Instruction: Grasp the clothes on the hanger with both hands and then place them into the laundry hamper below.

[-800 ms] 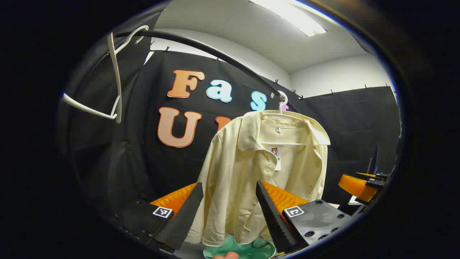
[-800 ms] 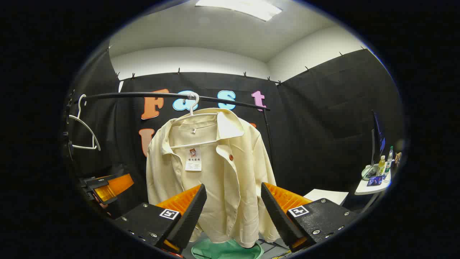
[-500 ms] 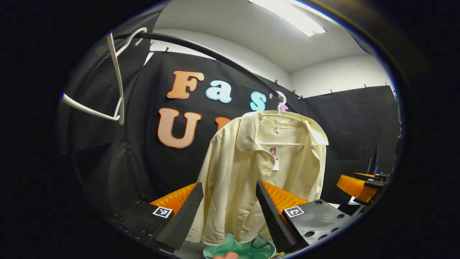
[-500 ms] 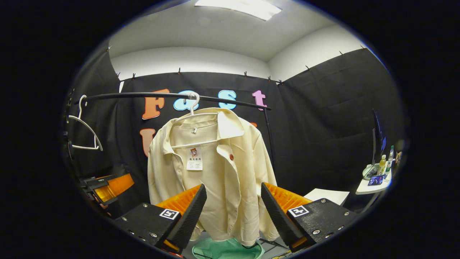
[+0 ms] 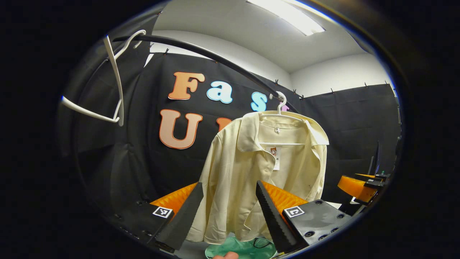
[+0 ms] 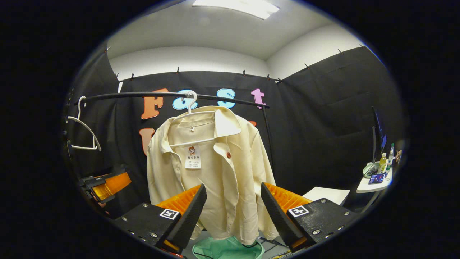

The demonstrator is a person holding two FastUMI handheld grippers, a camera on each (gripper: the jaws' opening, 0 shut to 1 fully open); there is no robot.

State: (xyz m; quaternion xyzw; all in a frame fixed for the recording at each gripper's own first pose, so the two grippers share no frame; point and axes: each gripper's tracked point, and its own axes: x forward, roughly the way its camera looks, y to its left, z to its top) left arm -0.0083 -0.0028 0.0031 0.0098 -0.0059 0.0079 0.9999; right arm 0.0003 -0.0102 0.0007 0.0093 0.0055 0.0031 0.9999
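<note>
Approach step, by the look of it: nothing grasped yet. Shirt (image 5: 262,172) hanging open-fronted on a white hanger (image 5: 280,104) hooked over the black rail (image 5: 201,50), well clear of both grippers. Hamper (image 6: 226,249) directly beneath the shirt's hem, green rim peeking out low between the fingers in both views.

Left gripper (image 5: 230,212) with fingers spread wide, nothing between them, aimed at the shirt's lower half from its own side. Right gripper (image 6: 233,212) likewise spread and empty, facing the shirt front more squarely. Also visible: the right gripper off at the right edge of the left gripper view (image 5: 359,185), and the left gripper low on the left of the right gripper view (image 6: 104,185), so flanking the shirt from either side.

Next move, as a judgement: closing in until cloth sits between each pair of fingers, likely near the shoulders or upper sleeves, then pinching both sides. Needs a lift off the hanger's arms before lowering, else risk of dragging the hanger along the rail. A spare hanger (image 6: 84,129) at the rail's far end, out of the way.
</note>
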